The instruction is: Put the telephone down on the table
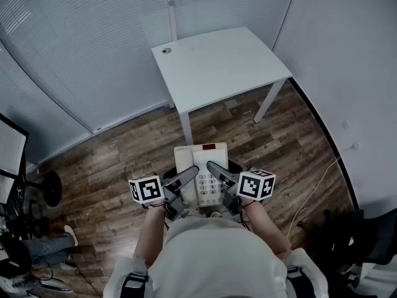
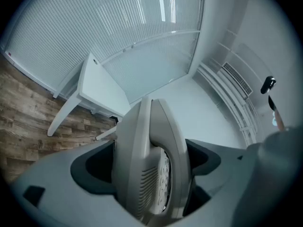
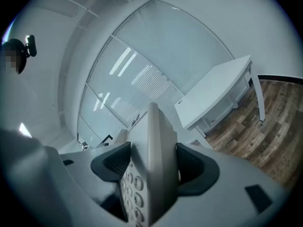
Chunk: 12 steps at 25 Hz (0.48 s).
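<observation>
White table (image 1: 217, 67) on wood floor (image 1: 124, 154) nr blinds (image 1: 74, 42); telephone (image 1: 208, 166) well apart.

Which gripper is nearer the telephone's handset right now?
Left. The left gripper clamps the telephone at its handset side; the right gripper clamps the opposite edge.

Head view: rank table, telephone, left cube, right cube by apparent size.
1. table: largest, though farthest from the camera.
2. telephone: partly covered by the jaws.
3. left cube and right cube: look alike, so no ranking between them.
</observation>
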Each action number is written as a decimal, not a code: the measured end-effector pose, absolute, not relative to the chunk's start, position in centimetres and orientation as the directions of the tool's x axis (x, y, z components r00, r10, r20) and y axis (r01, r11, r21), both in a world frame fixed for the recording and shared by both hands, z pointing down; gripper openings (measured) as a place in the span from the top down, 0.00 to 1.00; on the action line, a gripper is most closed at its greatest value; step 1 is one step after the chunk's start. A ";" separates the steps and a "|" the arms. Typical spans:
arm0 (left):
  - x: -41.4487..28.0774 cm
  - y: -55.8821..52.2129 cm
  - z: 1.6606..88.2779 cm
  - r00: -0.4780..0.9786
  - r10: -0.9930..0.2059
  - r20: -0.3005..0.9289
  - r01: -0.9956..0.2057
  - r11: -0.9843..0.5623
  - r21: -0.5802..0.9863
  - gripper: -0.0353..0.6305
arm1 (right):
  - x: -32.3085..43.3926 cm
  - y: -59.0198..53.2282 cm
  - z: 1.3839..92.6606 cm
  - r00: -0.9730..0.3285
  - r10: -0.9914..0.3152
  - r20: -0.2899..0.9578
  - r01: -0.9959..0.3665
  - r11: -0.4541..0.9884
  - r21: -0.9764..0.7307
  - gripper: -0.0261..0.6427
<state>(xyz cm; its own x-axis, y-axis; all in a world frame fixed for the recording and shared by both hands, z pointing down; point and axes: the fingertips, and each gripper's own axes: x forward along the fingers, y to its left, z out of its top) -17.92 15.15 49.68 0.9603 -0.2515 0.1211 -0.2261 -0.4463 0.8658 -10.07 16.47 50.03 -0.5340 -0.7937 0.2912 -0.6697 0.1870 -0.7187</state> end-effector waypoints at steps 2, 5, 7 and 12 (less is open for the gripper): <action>-17.3 17.0 49.4 0.961 -0.252 0.117 -0.222 -0.444 0.868 0.31 | -9.5 18.3 49.7 -0.533 -0.797 0.285 -0.669 0.191 -0.718 0.49; -16.3 19.8 49.5 0.958 -0.255 0.129 -0.234 -0.440 0.867 0.31 | -8.5 21.0 49.8 -0.534 -0.800 0.273 -0.664 0.197 -0.721 0.49; -15.8 21.4 49.6 0.958 -0.257 0.126 -0.234 -0.449 0.863 0.31 | -8.1 22.6 50.1 -0.539 -0.798 0.267 -0.660 0.204 -0.723 0.49; -14.9 24.0 50.1 0.955 -0.265 0.134 -0.245 -0.447 0.860 0.31 | -7.2 25.0 50.8 -0.550 -0.792 0.265 -0.651 0.208 -0.730 0.49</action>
